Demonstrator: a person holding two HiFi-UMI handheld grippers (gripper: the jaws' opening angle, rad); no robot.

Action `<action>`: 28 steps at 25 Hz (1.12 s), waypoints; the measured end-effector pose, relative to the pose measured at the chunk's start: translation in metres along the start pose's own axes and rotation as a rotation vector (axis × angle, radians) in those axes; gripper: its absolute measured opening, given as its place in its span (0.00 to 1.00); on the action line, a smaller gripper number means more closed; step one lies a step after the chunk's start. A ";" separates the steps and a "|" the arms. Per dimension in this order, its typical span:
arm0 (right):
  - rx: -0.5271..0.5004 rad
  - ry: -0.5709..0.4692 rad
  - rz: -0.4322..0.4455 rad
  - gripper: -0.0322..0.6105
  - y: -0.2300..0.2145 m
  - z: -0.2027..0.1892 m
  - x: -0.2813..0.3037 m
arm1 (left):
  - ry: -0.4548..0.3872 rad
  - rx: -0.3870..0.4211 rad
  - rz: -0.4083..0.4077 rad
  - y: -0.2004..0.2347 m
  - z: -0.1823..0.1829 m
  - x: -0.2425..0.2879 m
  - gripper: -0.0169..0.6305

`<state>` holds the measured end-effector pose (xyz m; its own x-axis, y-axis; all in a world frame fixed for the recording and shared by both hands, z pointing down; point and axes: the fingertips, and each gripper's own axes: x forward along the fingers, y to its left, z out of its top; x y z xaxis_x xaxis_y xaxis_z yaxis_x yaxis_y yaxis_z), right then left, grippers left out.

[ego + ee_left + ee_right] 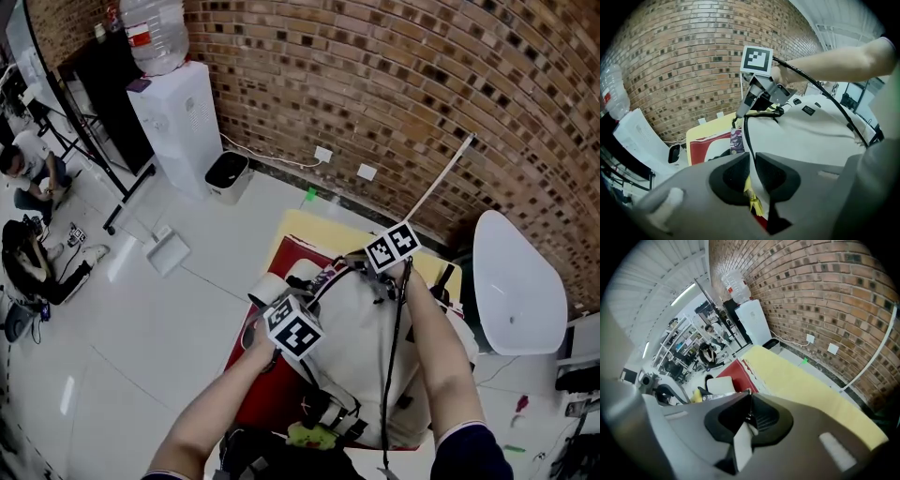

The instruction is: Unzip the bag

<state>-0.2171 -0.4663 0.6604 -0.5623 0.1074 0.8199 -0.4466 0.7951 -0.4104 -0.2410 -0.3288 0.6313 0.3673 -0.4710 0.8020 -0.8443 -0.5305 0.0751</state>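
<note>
the pale bag (pixel 361 328) sits upright in front of me on a red mat (pixel 262 380), with a yellow mat (pixel 300 230) under its far end, toward the brick wall (pixel 394 84).

my left gripper (pixel 752 159) is on the bag's near left side. its jaws are pressed almost together on a fold of the bag's pale cloth, and the black-trimmed edge runs up out of the gap. something yellow (pixel 753 199) shows just below the jaws.

my right gripper (pixel 750 401) is at the bag's top far end, higher up and further away than the left one. in the left gripper view it points down at the top seam. its jaws are nearly closed, pinching a thin metal piece that looks like the zip pull (pixel 749 412), and a white strip (pixel 743 443) hangs below it. the two grippers are well apart, with the bag's rounded top between them.
</note>
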 end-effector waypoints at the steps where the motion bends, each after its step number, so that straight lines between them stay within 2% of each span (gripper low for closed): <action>1: 0.016 -0.027 0.007 0.09 0.000 0.002 -0.006 | -0.007 0.000 0.004 0.000 0.001 -0.003 0.09; 4: 0.083 -0.113 0.008 0.09 -0.002 0.001 -0.024 | -0.026 0.009 0.016 -0.001 0.004 -0.010 0.07; 8: 0.149 -0.170 -0.047 0.09 -0.014 -0.012 -0.045 | -0.033 0.011 0.021 -0.001 0.005 -0.017 0.06; 14: 0.209 -0.175 -0.128 0.09 -0.037 -0.045 -0.066 | -0.023 0.001 0.024 0.002 -0.001 -0.022 0.06; 25: 0.321 -0.177 -0.172 0.09 -0.061 -0.090 -0.069 | -0.031 -0.041 0.037 0.005 -0.008 -0.020 0.06; 28: 0.307 -0.182 -0.217 0.09 -0.063 -0.093 -0.063 | -0.022 -0.035 0.048 0.004 -0.010 -0.017 0.06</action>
<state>-0.0884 -0.4678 0.6716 -0.5337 -0.1720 0.8280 -0.7394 0.5701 -0.3582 -0.2545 -0.3157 0.6241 0.3347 -0.5109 0.7918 -0.8740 -0.4824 0.0582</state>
